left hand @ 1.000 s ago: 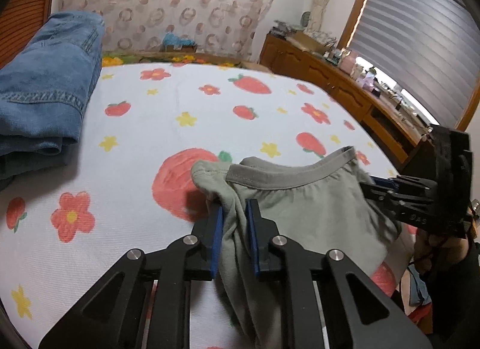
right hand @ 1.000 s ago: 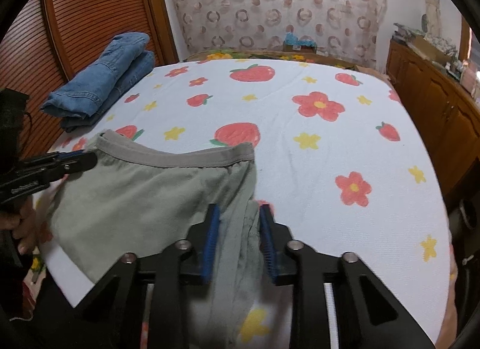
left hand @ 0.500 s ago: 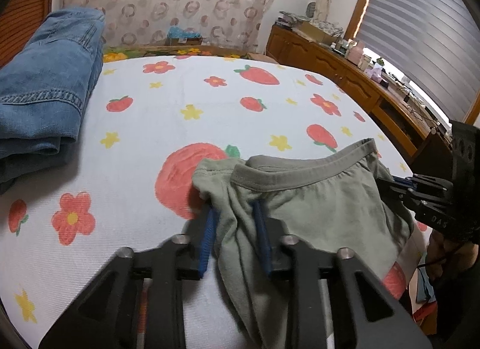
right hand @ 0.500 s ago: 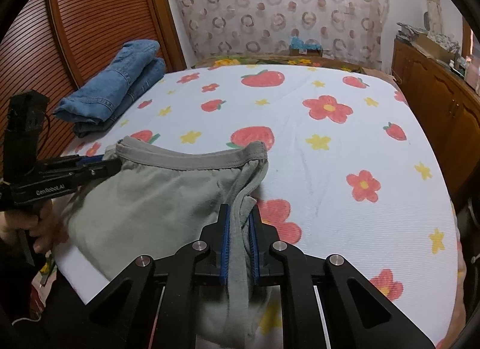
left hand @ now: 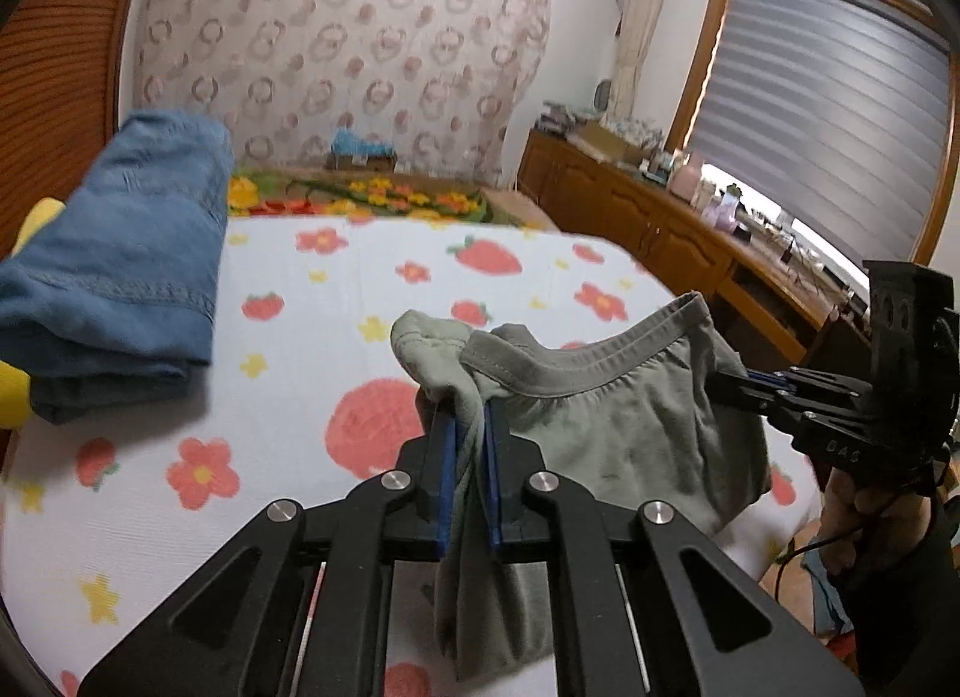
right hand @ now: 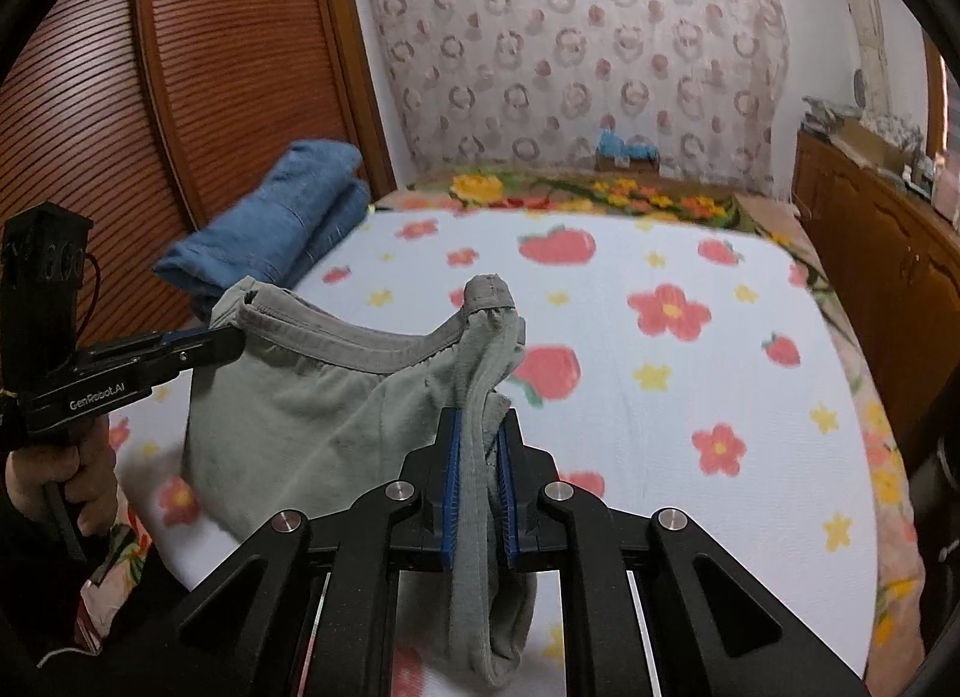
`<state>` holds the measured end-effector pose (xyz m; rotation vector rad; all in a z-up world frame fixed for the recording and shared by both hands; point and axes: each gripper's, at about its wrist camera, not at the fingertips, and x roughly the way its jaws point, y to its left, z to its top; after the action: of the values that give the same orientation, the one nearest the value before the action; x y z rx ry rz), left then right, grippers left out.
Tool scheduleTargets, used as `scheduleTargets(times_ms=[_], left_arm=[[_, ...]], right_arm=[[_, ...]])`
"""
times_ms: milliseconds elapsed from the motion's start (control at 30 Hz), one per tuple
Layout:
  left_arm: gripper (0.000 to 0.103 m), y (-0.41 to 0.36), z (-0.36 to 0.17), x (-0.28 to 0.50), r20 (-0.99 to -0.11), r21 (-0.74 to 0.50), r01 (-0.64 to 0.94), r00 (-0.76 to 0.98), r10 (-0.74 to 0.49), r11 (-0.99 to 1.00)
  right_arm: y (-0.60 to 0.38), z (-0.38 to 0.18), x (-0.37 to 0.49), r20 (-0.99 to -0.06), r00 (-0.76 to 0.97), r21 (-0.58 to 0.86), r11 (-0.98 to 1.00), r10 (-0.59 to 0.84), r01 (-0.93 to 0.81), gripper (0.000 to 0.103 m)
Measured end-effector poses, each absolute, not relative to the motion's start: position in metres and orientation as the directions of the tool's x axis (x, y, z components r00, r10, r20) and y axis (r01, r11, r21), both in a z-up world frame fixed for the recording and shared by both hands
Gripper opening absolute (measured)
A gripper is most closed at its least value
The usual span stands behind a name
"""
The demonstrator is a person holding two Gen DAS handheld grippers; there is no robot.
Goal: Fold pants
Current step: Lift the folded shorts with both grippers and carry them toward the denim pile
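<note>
- The bed lies under everything, with folded jeans at its far left edge.
- Your grey pants hang above the sheet, waistband stretched between both tongs.
- Your left gripper is pinching one waistband corner; your right gripper pinches the other.
- Each bite looks bunched, perhaps uneven layers; a hard pull could slip a corner and skew your fold.
</note>
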<state>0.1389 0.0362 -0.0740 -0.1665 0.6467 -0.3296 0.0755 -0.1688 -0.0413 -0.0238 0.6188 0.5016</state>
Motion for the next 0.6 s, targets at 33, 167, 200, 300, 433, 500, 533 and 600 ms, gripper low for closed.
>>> scheduleTargets(times_ms=[33,167,200,300,433,500,533,600], left_arm=[[0.010,0.038,-0.068,0.136,-0.551,-0.251,0.250,0.758,-0.350,0.935],[0.010,0.044,-0.053,0.128,-0.521,-0.236,0.246,0.785,-0.336,0.940],[0.010,0.045,-0.050,0.127,-0.516,-0.232,0.245,0.790,-0.333,0.941],[0.010,0.050,-0.041,0.122,-0.499,-0.214,0.239,0.807,-0.316,0.947],[0.010,0.057,-0.037,0.120,-0.486,-0.209,0.226,0.820,-0.301,0.952],[0.010,0.061,-0.038,0.119,-0.482,-0.211,0.217,0.825,-0.295,0.953],[0.010,0.064,-0.038,0.118,-0.481,-0.213,0.212,0.827,-0.291,0.954],[0.010,0.071,-0.039,0.118,-0.478,-0.215,0.203,0.831,-0.284,0.955]], right_arm=[[-0.168,-0.038,0.074,-0.552,0.704,0.121,0.878,0.447,-0.463,0.011],[-0.163,-0.025,0.073,-0.525,0.717,0.106,0.871,0.459,-0.481,0.011],[-0.163,-0.023,0.072,-0.518,0.720,0.104,0.869,0.462,-0.483,0.011],[-0.159,-0.018,0.073,-0.505,0.726,0.095,0.866,0.467,-0.491,0.011],[-0.151,-0.013,0.075,-0.495,0.728,0.075,0.859,0.473,-0.507,0.011],[-0.147,-0.013,0.077,-0.494,0.728,0.065,0.855,0.475,-0.514,0.011],[-0.145,-0.014,0.079,-0.495,0.726,0.059,0.852,0.477,-0.520,0.011],[-0.139,-0.012,0.082,-0.497,0.723,0.047,0.847,0.480,-0.530,0.011]])
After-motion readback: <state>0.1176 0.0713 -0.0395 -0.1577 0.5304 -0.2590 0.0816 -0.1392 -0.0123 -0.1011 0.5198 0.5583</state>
